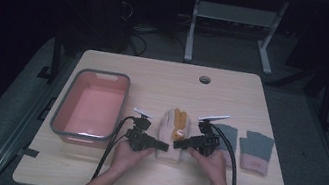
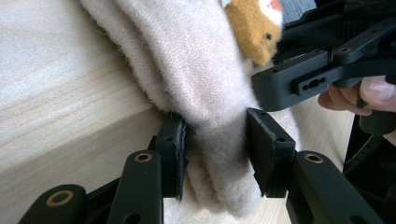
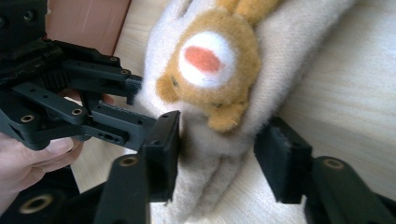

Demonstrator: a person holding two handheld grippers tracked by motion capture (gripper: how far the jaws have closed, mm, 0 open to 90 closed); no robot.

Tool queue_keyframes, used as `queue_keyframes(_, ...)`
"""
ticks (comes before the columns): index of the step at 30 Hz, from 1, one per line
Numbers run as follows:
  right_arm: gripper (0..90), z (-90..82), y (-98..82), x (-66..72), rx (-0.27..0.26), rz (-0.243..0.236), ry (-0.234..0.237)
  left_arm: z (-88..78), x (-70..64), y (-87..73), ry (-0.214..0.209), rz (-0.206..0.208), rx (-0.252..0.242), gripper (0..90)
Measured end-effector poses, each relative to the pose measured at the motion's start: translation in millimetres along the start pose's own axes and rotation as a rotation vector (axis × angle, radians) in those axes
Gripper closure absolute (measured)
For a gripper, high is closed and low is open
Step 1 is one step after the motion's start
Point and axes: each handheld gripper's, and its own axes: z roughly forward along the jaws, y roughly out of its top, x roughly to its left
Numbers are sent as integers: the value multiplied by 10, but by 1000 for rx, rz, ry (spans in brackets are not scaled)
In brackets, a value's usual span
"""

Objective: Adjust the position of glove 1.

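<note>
Both hand-held grippers, left point(image 2: 212, 154) and right point(image 3: 219, 154), straddle a fluffy cream bear-faced mitten point(image 1: 173, 133), jaws slack; it could slip free when lifted.

The cream glove's point(image 2: 205, 79) fingertips are cut off in both gripper views; its cuff is hidden by the hand-held grippers.

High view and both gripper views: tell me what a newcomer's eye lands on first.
First, the cream mitten with its orange animal face, lying mid-table between the two hand-held grippers: the left hand-held gripper and the right hand-held gripper each straddle its cuff end. Next, the pink bin at the left, and the grey-green gloves at the right.
</note>
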Motion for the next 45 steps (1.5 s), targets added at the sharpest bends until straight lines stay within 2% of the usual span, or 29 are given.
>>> queue_keyframes(5, 619, 56, -5, 13, -6, -4, 11, 16, 26, 9, -16, -21, 3, 616)
queue_keyframes(8, 706, 64, -11, -25, -20, -4, 52, 18, 41, 17, -33, -20, 5, 664)
queue_keyframes(11, 749, 43, -12, 17, -33, -39, 35, 9, 26, 21, -34, -3, 1, 685)
queue_keyframes(13, 754, 29, -5, 53, -31, -50, 22, -2, 27, 23, -41, -2, 3, 687)
queue_keyframes(19, 760, 16, 8, 70, -31, -55, 24, -28, 16, 25, -44, 5, -6, 694)
queue_keyframes(23, 760, -12, 19, 114, -41, -65, 21, -74, -22, 42, -36, 28, -17, 693)
queue_keyframes(24, 760, -18, 32, 134, -40, -78, 7, -88, -36, 47, -35, 25, -22, 693)
queue_keyframes(28, 761, -72, 78, 226, -50, -104, -1, -171, -81, 84, -30, 43, -36, 692)
queue_keyframes(31, 761, -106, 102, 267, -60, -110, 13, -216, -110, 110, -27, 50, -40, 692)
queue_keyframes(40, 761, -145, 153, 363, -71, -134, 11, -327, -152, 157, -25, 70, -52, 692)
queue_keyframes(45, 762, -172, 178, 406, -82, -130, 30, -393, -189, 194, -21, 84, -54, 692)
